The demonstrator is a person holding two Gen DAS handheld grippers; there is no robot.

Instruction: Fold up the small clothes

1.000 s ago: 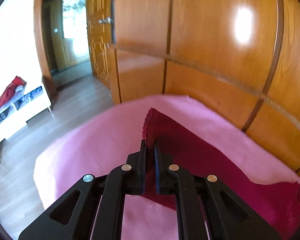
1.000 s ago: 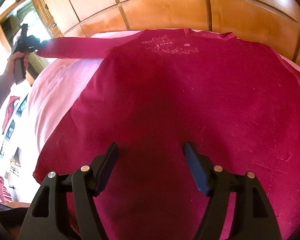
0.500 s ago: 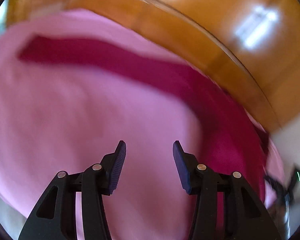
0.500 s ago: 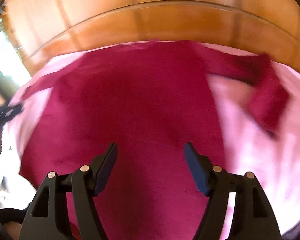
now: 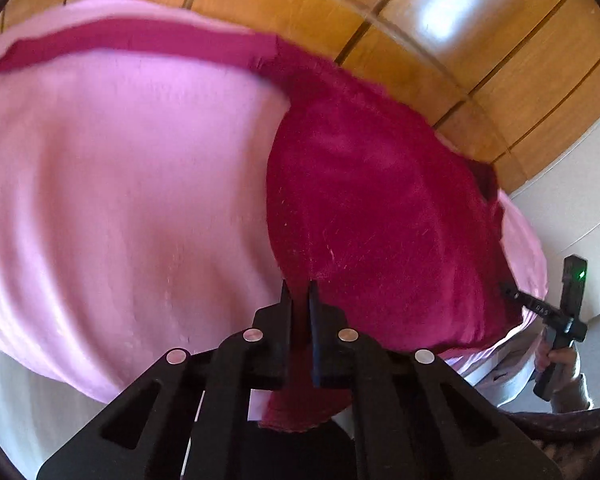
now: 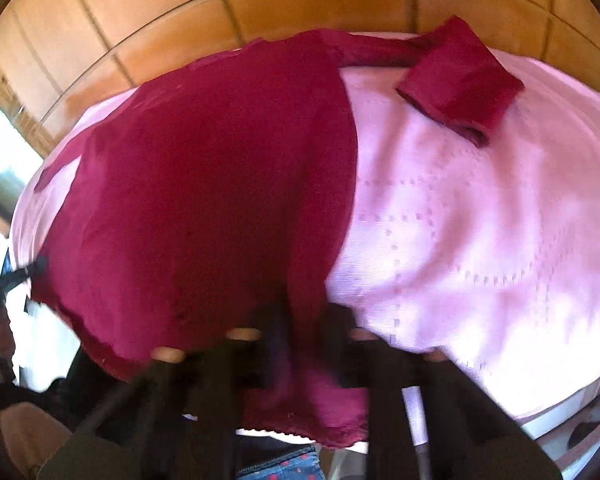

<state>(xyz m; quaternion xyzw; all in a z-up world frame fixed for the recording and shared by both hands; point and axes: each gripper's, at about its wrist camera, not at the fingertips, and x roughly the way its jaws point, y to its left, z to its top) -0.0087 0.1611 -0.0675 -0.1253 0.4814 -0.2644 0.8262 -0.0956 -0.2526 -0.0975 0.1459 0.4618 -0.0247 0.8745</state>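
A dark red long-sleeved top (image 5: pixel 372 208) lies spread on a pink bedcover (image 5: pixel 120 200). Its left sleeve (image 5: pixel 132 40) stretches out flat toward the far left. In the right wrist view the top (image 6: pixel 204 184) fills the left half and its right sleeve (image 6: pixel 460 80) lies folded back near the headboard. My left gripper (image 5: pixel 298 296) is shut on the bottom-left hem corner. My right gripper (image 6: pixel 304 320) is blurred but pinches the bottom-right hem corner; it also shows at the far right of the left wrist view (image 5: pixel 512 294).
A wooden panelled headboard (image 5: pixel 420 40) runs along the far side of the bed. The pink bedcover (image 6: pixel 480 220) continues to the right of the top. The bed's front edge and a white side (image 5: pixel 12 392) lie just below the grippers.
Both grippers were open half a second ago and have closed on the hem corners. The left gripper let go of the sleeve cuff and came down to the hem.
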